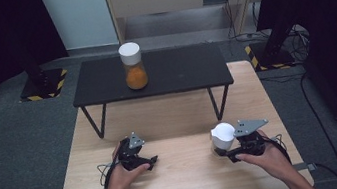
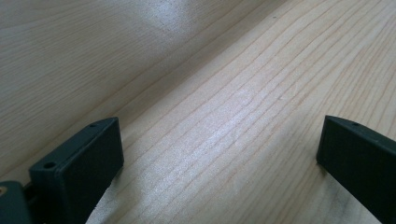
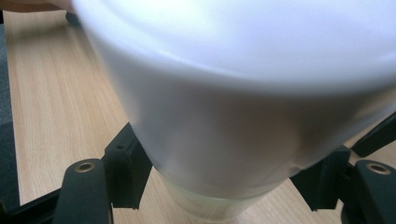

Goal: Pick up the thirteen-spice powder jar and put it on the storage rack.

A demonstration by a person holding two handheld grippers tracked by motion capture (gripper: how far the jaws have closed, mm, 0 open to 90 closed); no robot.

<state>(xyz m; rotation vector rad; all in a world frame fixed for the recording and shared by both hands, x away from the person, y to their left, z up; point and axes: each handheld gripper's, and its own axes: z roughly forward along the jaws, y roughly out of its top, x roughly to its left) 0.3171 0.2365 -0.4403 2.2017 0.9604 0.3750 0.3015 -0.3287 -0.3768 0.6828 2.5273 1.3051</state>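
White-lidded jar is sitting in the right gripper, in front of the black shelf. Its jaws are squeezing the wide lid. It looks smooth, light and slippery. The left gripper is resting open.

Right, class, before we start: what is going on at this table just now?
A person works at a wooden table with a gripper in each hand. The right gripper is shut on a white-capped jar near the table's front right. The left gripper sits open over bare wood, holding nothing. Farther back, a second jar with orange contents and a white cap stands upright on a low black shelf.
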